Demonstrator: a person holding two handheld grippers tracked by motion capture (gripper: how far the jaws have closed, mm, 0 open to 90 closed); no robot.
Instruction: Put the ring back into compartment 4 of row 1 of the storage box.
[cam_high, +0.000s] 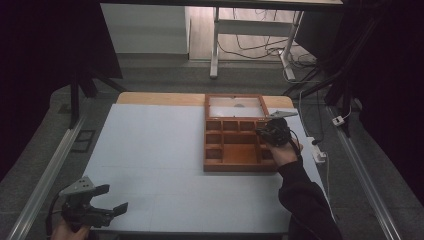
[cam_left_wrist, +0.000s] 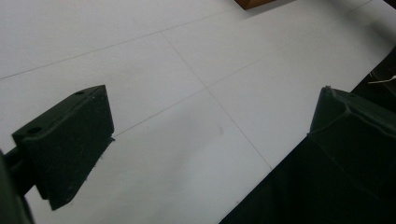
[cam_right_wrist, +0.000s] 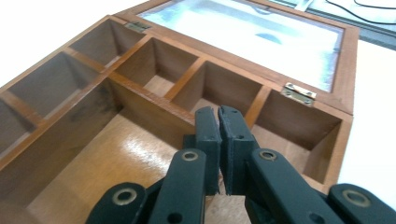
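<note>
A brown wooden box (cam_high: 234, 150) with several empty compartments lies open on the white table, its glass-paned lid (cam_high: 236, 106) folded back flat behind it. My right gripper (cam_high: 264, 132) hovers over the box's right side, jaws shut with nothing between them. In the right gripper view the shut gripper (cam_right_wrist: 218, 112) points at a divider (cam_right_wrist: 154, 100) between the big compartment and the small back ones, with the lid (cam_right_wrist: 261, 35) and a brass hinge (cam_right_wrist: 299, 93) beyond. My left gripper (cam_high: 115, 199) rests open at the table's near left corner. Its fingers (cam_left_wrist: 70, 140) stand wide over bare table.
The white table top (cam_high: 150, 150) spreads left of the box. Its near edge (cam_left_wrist: 261, 186) runs under the left gripper. Beyond the table stand a white desk frame (cam_high: 216, 50) and loose cables (cam_high: 260, 47). A white power strip (cam_high: 319, 152) lies off the table's right edge.
</note>
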